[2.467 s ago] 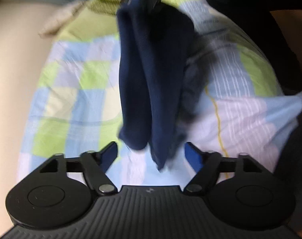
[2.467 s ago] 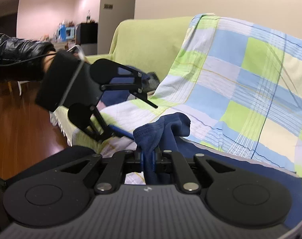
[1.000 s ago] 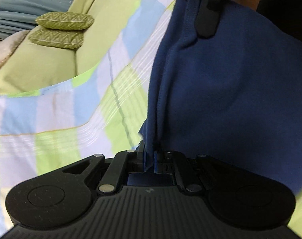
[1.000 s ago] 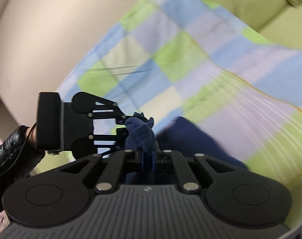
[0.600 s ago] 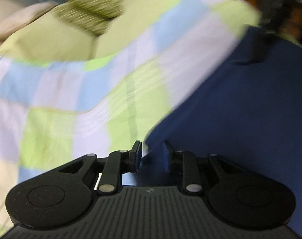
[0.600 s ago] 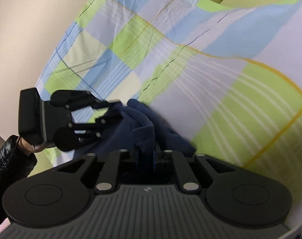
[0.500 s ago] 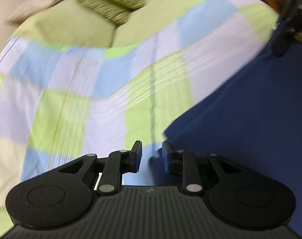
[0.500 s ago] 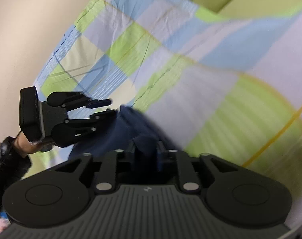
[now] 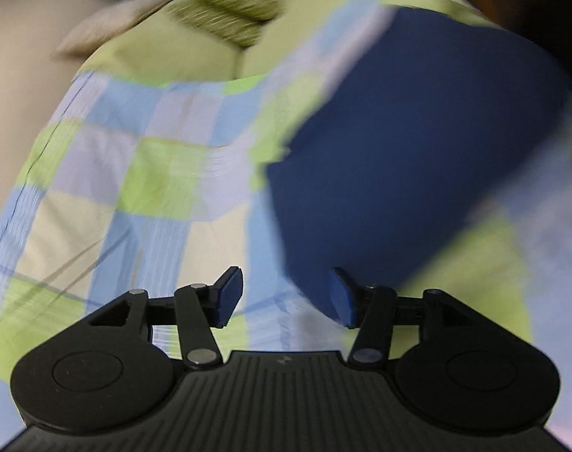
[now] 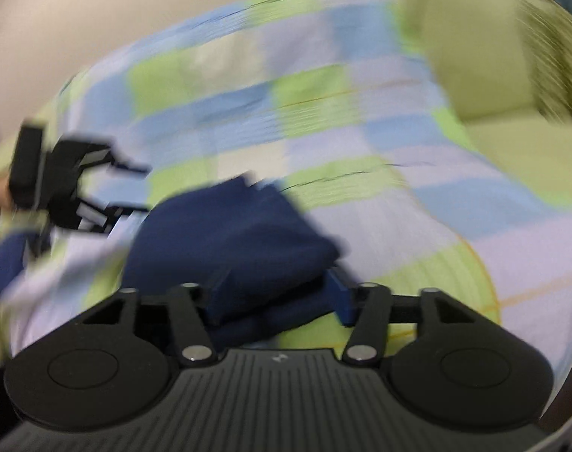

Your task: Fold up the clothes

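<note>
**Navy garment laid down, both grippers let go**

Navy garment (image 9: 410, 158) flat on checked sofa cover (image 9: 143, 173). Left gripper (image 9: 284, 295) wide apart, empty; right gripper (image 10: 276, 295) wide apart, straddling near edge, unclamped. Spreading step likely finished; next, regrasp an edge for folding.

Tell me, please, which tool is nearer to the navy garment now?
Right. The right tool is open with the navy garment lying between its fingers. The left tool, also open, straddles bare checkered sheet, at the cloth's edge.
</note>
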`<state>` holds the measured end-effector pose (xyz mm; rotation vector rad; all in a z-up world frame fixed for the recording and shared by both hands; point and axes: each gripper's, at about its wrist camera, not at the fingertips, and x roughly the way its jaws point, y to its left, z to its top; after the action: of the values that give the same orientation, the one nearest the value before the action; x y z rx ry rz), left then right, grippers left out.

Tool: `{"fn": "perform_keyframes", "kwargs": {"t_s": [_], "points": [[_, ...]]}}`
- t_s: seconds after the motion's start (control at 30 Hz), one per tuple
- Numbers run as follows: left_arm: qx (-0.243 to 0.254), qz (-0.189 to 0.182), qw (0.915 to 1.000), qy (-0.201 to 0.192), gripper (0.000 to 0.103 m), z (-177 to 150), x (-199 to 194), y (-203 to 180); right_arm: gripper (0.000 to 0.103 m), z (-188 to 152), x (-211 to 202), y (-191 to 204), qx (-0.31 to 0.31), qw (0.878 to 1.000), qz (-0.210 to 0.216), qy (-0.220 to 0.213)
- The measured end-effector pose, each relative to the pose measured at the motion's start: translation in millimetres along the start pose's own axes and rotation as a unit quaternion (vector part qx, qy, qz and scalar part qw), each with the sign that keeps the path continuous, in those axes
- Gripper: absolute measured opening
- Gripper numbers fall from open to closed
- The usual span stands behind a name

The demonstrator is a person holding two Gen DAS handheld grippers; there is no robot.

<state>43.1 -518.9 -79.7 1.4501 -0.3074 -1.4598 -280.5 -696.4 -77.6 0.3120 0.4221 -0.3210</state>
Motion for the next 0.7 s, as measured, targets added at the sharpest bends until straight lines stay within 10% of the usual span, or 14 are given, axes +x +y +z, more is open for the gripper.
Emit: {"fn": "perform_keyframes", "kwargs": {"t_s": [0.27,0.5,0.7], "points": [[0.123,0.050,0.9899,-0.049,0.067,8.2,20.9,-55.1,0.063,19.7,19.1,111.6,-0.215,0.976,0.003,0.048],[0.126,0.059,0.9867,-0.084,0.079,-0.3,53.4,-49.9,0.077,0.7,70.8,176.9,-0.310,0.947,-0.036,0.078],[0.102,0.035,0.9884,-0.107,0.077,-6.3,58.0,-35.3,0.070,-25.0,103.4,206.5,-0.444,0.882,-0.124,0.094]]}}
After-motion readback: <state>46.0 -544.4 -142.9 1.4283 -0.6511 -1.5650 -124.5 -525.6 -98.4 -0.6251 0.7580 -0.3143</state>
